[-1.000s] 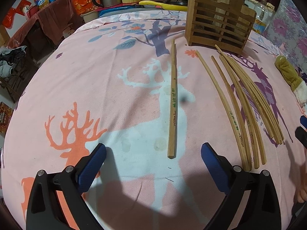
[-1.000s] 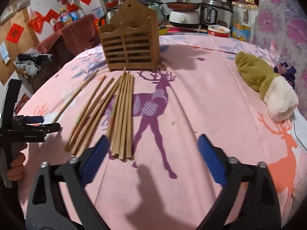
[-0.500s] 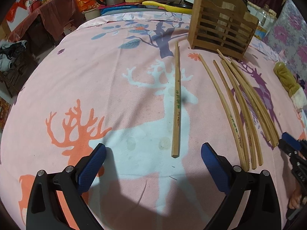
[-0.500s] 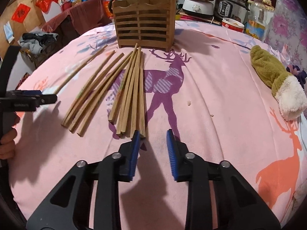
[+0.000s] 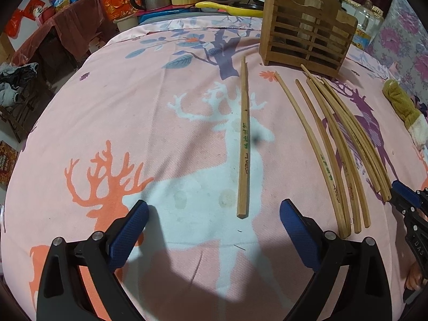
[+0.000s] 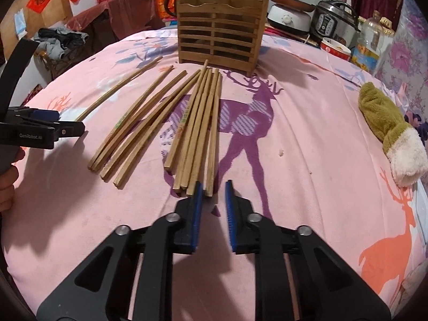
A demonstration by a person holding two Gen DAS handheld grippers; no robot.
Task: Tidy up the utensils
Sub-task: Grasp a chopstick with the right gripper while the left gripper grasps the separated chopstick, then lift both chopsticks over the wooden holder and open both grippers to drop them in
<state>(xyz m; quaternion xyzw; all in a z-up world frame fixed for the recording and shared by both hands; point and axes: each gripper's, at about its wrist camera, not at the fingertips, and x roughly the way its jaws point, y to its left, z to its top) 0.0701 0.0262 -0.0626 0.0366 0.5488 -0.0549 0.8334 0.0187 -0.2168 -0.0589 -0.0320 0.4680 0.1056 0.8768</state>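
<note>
Left gripper spread wide, lone chopstick lying just ahead between its jaws. Right gripper narrowed to a slim gap, chopstick bundle ends right at its tips.

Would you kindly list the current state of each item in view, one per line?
left gripper: open wide, empty.
right gripper: jaws narrowed, a gap left, holding nothing.
single chopstick: lying flat, apart from the others.
chopstick bundle: lying flat, near ends at the right gripper's tips.
wooden chopstick holder: upright; contents unclear.
plush mitten: lying on the tablecloth.
</note>
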